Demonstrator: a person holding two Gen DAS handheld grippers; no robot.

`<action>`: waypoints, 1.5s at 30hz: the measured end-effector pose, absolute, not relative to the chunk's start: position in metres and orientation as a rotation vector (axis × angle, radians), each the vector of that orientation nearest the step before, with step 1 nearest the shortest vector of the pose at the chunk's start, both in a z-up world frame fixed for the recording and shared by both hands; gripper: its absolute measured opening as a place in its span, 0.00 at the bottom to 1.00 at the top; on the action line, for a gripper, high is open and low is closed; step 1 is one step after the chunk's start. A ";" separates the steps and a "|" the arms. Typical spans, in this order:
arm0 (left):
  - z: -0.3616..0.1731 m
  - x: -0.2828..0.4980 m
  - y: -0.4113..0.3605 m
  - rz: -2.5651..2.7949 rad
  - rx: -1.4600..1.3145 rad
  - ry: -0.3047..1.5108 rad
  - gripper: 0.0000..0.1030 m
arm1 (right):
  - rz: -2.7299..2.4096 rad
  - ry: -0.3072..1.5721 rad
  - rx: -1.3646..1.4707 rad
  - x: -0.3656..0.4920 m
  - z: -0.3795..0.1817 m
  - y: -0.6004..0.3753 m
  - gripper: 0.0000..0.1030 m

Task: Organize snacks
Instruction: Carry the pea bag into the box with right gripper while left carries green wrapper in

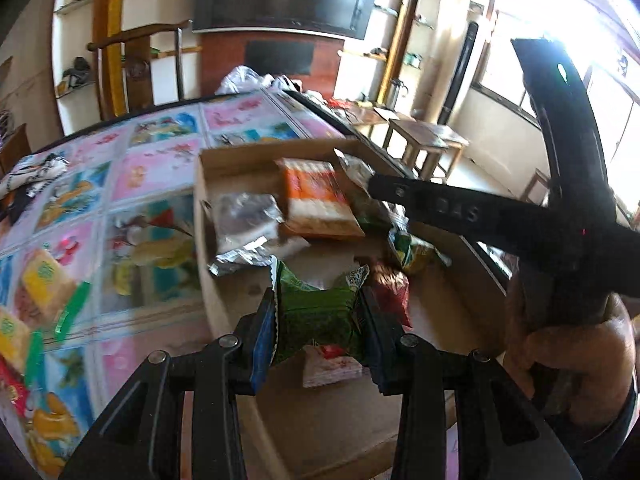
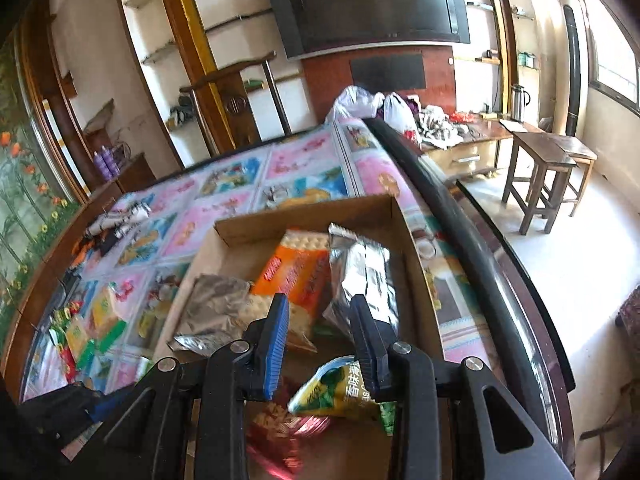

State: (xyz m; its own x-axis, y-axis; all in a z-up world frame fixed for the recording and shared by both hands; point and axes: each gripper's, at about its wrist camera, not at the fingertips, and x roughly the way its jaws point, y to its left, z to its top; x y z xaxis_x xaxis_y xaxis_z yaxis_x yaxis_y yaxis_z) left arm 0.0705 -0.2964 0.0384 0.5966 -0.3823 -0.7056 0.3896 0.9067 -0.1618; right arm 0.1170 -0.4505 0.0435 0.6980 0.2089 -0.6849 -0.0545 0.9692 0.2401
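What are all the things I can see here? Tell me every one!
cardboard box: one, brown, on the table
orange cracker pack: one, orange and white, inside the box
silver packets: at least two, shiny, inside the box
green snack packet: one, green, over the box, between the left fingers
yellow-green packet: one, below the right gripper, in the box
yellow snack packs: several, on the tablecloth left of the box
tablecloth: one, pink and blue pictures
stool: one, brown, on the floor
left gripper: black, blue pads, shut on the green packet
right gripper: black, blue pads, holding nothing
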 end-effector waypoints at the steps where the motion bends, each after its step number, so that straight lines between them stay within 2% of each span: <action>1: 0.035 0.071 -0.298 -0.450 0.015 0.825 0.37 | 0.147 0.795 0.204 0.118 0.042 -0.448 0.33; 6: 0.025 0.070 -0.301 -0.465 0.032 0.845 0.37 | 0.149 0.771 0.225 0.113 0.046 -0.449 0.34; 8: 0.024 0.068 -0.301 -0.465 0.036 0.838 0.38 | 0.148 0.760 0.250 0.113 0.048 -0.452 0.41; 10: 0.024 0.067 -0.300 -0.471 0.032 0.837 0.39 | 0.133 0.748 0.280 0.111 0.049 -0.455 0.58; 12: 0.026 0.065 -0.299 -0.465 0.035 0.828 0.39 | 0.129 0.744 0.315 0.112 0.050 -0.460 0.68; 16: 0.033 0.061 -0.296 -0.459 0.032 0.795 0.39 | 0.074 0.732 0.362 0.109 0.059 -0.467 0.82; 18: 0.035 0.061 -0.295 -0.461 0.028 0.790 0.39 | 0.014 0.689 0.306 0.104 0.068 -0.464 0.84; 19: 0.035 0.060 -0.295 -0.461 0.029 0.788 0.39 | -0.014 0.656 0.297 0.099 0.074 -0.464 0.92; 21: 0.036 0.061 -0.296 -0.462 0.034 0.786 0.40 | -0.033 0.588 0.306 0.089 0.083 -0.464 1.00; 25: 0.033 0.060 -0.300 -0.469 0.053 0.796 0.40 | 0.046 0.533 0.353 0.082 0.091 -0.465 1.00; 35: 0.029 0.057 -0.311 -0.467 0.108 0.779 0.43 | 0.104 0.680 0.494 0.095 0.066 -0.477 0.99; 38: 0.029 0.055 -0.314 -0.450 0.136 0.758 0.49 | 0.049 0.692 0.467 0.093 0.065 -0.475 0.99; 42: 0.031 0.050 -0.318 -0.446 0.168 0.727 0.63 | 0.051 0.687 0.501 0.092 0.063 -0.477 0.99; 45: 0.033 0.046 -0.320 -0.449 0.181 0.706 0.69 | 0.019 0.710 0.472 0.093 0.062 -0.477 0.96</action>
